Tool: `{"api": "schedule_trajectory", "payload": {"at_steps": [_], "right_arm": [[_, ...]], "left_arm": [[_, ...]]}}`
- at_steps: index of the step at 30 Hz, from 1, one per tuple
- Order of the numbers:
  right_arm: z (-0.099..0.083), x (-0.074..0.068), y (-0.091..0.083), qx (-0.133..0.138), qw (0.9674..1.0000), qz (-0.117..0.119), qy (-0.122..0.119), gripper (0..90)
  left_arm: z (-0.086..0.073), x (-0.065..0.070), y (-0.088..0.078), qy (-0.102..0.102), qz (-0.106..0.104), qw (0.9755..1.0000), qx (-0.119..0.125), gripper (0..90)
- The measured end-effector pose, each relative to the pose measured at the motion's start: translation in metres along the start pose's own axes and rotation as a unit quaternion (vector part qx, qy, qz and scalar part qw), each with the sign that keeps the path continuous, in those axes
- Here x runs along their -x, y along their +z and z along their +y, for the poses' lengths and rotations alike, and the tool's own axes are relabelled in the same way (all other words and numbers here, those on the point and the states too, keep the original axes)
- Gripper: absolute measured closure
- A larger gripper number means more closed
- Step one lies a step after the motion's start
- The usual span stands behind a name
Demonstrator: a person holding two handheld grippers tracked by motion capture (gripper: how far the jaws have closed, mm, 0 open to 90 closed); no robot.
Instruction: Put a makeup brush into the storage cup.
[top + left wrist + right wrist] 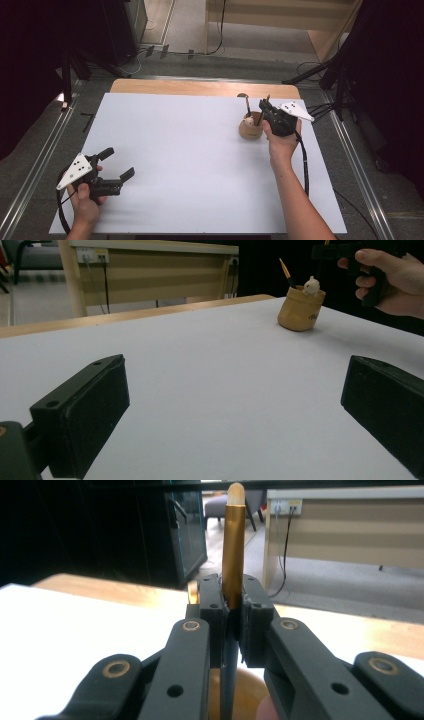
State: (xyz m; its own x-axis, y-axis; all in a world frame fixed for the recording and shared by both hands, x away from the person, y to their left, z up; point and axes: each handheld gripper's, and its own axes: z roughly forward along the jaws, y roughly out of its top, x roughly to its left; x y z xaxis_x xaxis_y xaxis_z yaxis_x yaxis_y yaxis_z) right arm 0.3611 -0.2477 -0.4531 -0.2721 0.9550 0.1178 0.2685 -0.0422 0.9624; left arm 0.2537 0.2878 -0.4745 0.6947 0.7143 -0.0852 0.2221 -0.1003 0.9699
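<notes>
A round wooden holder (250, 130) (300, 312) stands at the table's far right, with a small white figure (311, 285) and a slanted pen (286, 272) in it. My right gripper (263, 106) (233, 610) hovers just over the holder's right side, held by a hand. It is shut on a golden-brown pen (233, 545) that stands upright between the jaws, and the holder's rim (252, 695) lies directly below. My left gripper (118, 162) (235, 405) sits low at the near left, open, with nothing between its jaws.
A white sheet (190, 150) covers most of the table, with a bare wooden strip (200, 88) along its far edge. Metal rails (45, 150) run down both sides. Beyond the table are a wooden desk (150, 270), cables and dark stands.
</notes>
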Motion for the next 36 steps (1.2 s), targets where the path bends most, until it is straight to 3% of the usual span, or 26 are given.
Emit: {"api": "schedule_trajectory", "payload": {"at_steps": [4,9,12,17,19,20,23,27,28,29,33,36], "right_arm": [[-0.011,0.001,0.002,-0.021,0.9997,-0.011,0.002,84.1],[-0.018,0.003,0.002,-0.028,0.9995,-0.016,0.007,83.7],[-0.019,0.005,0.000,-0.030,0.9993,-0.020,0.009,77.6],[-0.014,0.008,-0.010,-0.032,0.9993,-0.020,0.009,58.2],[-0.013,0.008,-0.012,-0.033,0.9992,-0.018,0.011,55.5],[-0.012,0.008,-0.015,-0.035,0.9992,-0.017,0.007,48.5],[-0.011,0.008,-0.020,-0.037,0.9992,-0.017,0.008,42.7],[-0.011,0.010,-0.029,-0.043,0.9989,-0.011,0.013,24.3],[-0.012,0.011,-0.033,-0.045,0.9988,-0.010,0.015,13.7],[-0.014,0.012,-0.035,-0.048,0.9988,-0.005,0.012,9.3],[-0.017,0.016,-0.041,-0.050,0.9986,0.011,0.008,0.0],[-0.023,0.018,-0.048,-0.053,0.9984,0.018,0.002,0.0]], "left_arm": [[0.000,0.000,-0.001,0.001,0.003,1.0000,0.000,0.0],[0.000,0.000,-0.001,0.001,0.005,1.0000,0.001,0.0],[0.000,0.000,-0.001,0.001,0.004,1.0000,0.001,0.0],[0.000,-0.001,0.000,0.002,0.004,1.0000,0.000,0.0],[0.000,-0.001,0.000,0.002,0.004,1.0000,-0.001,0.0],[0.000,0.000,0.000,0.002,0.004,1.0000,0.000,0.0],[0.000,0.000,0.000,0.002,0.004,1.0000,0.000,0.0],[0.000,0.000,0.000,0.002,0.004,1.0000,0.000,0.0],[0.000,0.000,0.000,0.002,0.004,1.0000,0.000,0.0],[0.000,0.000,0.000,0.003,0.004,1.0000,0.000,0.0],[0.000,0.000,0.000,0.004,0.004,1.0000,0.000,0.0],[0.000,0.000,0.001,0.004,0.004,1.0000,-0.001,0.0]]}}
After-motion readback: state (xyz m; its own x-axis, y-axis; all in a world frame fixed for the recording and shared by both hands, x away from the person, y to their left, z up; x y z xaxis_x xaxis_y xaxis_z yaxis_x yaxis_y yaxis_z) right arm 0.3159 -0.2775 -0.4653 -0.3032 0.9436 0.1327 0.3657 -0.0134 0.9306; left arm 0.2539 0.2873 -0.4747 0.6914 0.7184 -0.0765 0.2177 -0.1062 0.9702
